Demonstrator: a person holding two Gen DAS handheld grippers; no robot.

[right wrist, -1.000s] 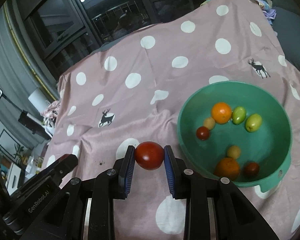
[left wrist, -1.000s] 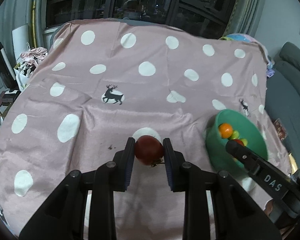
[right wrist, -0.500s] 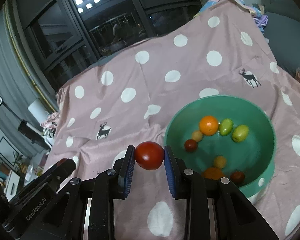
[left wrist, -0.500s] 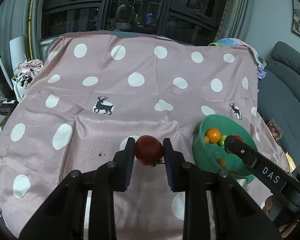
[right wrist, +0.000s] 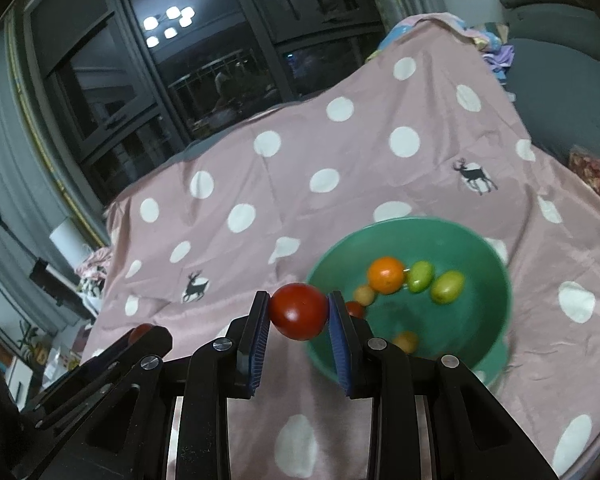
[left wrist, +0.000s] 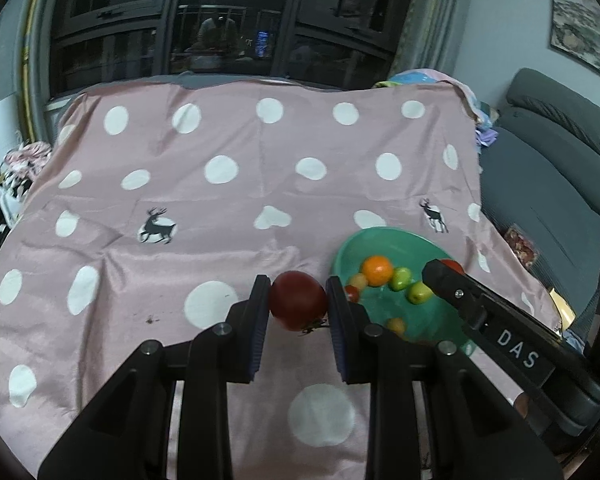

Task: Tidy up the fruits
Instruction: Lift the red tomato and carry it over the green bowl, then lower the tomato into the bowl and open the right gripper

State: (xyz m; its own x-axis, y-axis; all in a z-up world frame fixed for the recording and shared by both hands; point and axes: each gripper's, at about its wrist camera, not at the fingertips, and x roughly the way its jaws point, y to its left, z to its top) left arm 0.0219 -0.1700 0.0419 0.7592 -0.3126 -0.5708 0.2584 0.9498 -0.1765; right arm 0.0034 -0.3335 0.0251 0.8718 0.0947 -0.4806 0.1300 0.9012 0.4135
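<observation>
While each gripper (left wrist: pixel 298 300) (right wrist: pixel 299 312) clamps a round glossy tomato (left wrist: pixel 298 299) (right wrist: pixel 299 311), a smooth green bowl (right wrist: pixel 476 248) sits beside

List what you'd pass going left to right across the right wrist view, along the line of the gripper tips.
left gripper tip, red tomato held by the right gripper, orange, two green fruits, far rim of the green bowl.

A home living room at night. Ahead of the fingers (left wrist: pixel 260 300), a pink polka-dot cloth (left wrist: pixel 236 208) with deer prints covers the tabletop. Beyond it, dark balcony windows (left wrist: pixel 220 28) reflect ceiling lights (right wrist: pixel 170 26). Right of the fingers stands a grey sofa (left wrist: pixel 552 148) under a framed picture (left wrist: pixel 580 28); left, a laundry heap (left wrist: pixel 24 160).
</observation>
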